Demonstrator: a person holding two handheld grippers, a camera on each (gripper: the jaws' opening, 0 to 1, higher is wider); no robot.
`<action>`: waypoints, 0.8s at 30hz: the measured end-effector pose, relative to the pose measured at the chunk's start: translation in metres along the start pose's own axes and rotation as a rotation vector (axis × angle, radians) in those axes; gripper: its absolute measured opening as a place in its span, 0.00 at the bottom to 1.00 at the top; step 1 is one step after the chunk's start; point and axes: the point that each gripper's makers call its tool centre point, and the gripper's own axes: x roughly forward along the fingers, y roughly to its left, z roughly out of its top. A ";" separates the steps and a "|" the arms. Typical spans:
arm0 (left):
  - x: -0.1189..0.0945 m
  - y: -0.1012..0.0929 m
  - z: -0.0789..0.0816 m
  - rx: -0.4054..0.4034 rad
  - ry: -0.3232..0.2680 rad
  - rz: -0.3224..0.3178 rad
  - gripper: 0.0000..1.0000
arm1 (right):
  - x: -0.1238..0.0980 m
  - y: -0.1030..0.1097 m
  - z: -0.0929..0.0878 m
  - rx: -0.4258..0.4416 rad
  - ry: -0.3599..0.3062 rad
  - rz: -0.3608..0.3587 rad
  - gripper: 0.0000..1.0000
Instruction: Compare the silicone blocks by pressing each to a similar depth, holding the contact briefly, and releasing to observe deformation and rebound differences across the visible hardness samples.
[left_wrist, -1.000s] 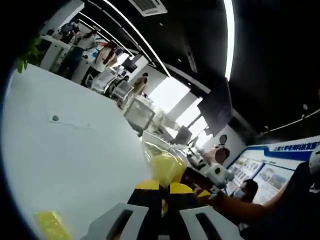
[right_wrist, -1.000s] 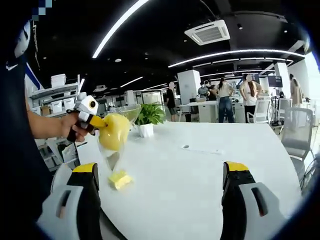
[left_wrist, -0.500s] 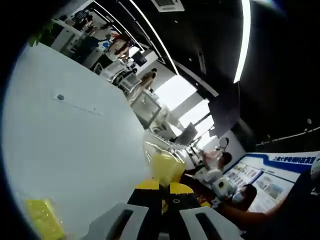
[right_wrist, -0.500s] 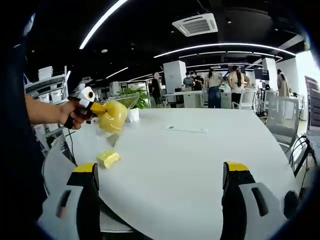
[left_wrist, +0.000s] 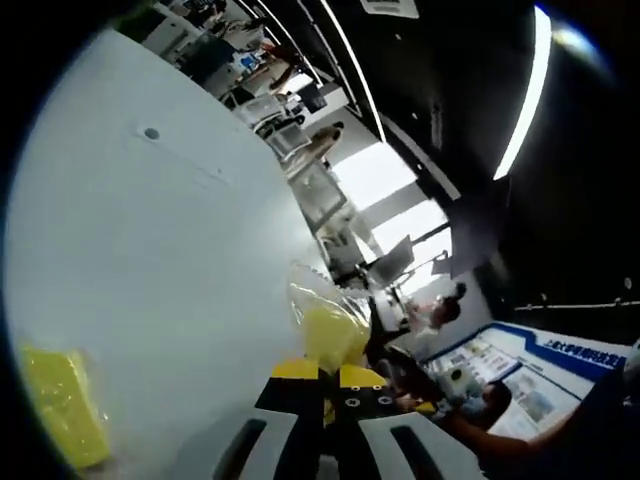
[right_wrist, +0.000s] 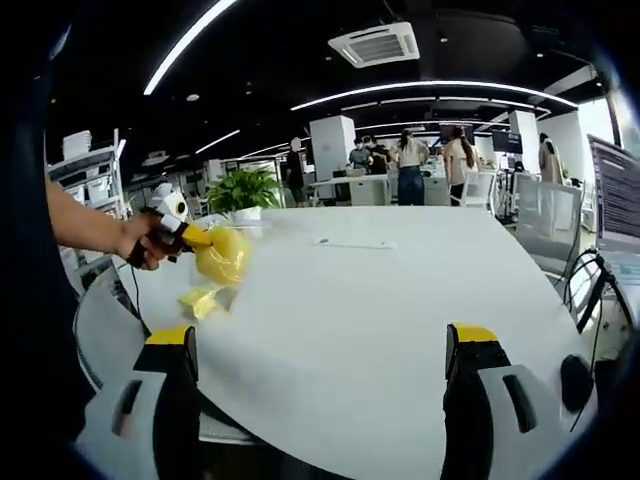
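In the left gripper view, a yellow block in a clear bag (left_wrist: 325, 325) is being held clamped between the closed yellow-tipped jaws of the left gripper (left_wrist: 330, 376), lifted above the white table (left_wrist: 150, 260). A second yellow block (left_wrist: 62, 405) is being seen lying on the table at the lower left of that view, well apart from the bag. A small round hole (left_wrist: 151, 133) is being shown in the tabletop farther off.

In the right gripper view, the right gripper (right_wrist: 322, 362) is being held with its jaws wide apart and nothing between them, above the near edge of the table (right_wrist: 380, 300). The left gripper (right_wrist: 190, 237) is being gripped by a hand (right_wrist: 140, 243) at the left, with the bagged block (right_wrist: 222, 255) pinched in it just above the second block (right_wrist: 197, 301) lying on the table. A potted plant (right_wrist: 243, 192) is being seen at the far side of the table, and people (right_wrist: 405, 168) are standing beyond it.
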 end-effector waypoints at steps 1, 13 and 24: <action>0.002 0.005 -0.003 -0.023 0.008 -0.002 0.00 | 0.000 -0.001 -0.001 -0.003 0.002 -0.001 0.97; 0.017 0.063 -0.026 -0.119 0.074 0.103 0.00 | 0.005 -0.011 -0.007 0.003 0.003 -0.004 0.97; 0.022 0.098 -0.042 -0.210 0.115 0.202 0.00 | 0.007 -0.010 -0.010 0.010 0.015 0.004 0.97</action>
